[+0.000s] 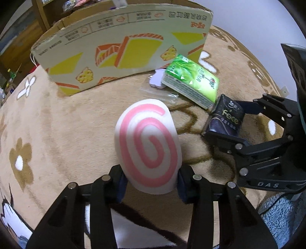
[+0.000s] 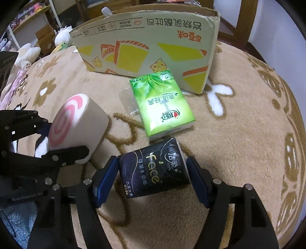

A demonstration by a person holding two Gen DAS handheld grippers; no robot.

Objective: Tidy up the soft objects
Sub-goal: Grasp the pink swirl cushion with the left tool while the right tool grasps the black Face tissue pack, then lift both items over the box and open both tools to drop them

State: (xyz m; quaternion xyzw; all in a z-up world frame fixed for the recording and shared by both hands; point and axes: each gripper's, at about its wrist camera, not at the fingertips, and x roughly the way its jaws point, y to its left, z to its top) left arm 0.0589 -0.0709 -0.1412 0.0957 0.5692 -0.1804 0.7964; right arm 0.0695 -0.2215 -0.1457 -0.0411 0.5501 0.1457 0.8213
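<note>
Left gripper (image 1: 151, 188) is clamped on the swirl cushion (image 1: 148, 146), right gripper (image 2: 153, 179) is squeezing the black tissue pack (image 2: 153, 169), both over the rug (image 2: 239, 143), green pack (image 2: 162, 104) just beyond.

I see a beige plush rug (image 2: 239, 153) with brown flower outlines and white petals covering the work surface. Behind it stand wooden shelves (image 1: 41, 13) at the far left and a wooden frame (image 2: 246, 21) at the right. A pale wall (image 2: 277, 38) rises beyond. Stuffed toys (image 2: 24, 51) crowd the left background, and a blue fleece cloth (image 1: 277, 216) lies nearest me.
</note>
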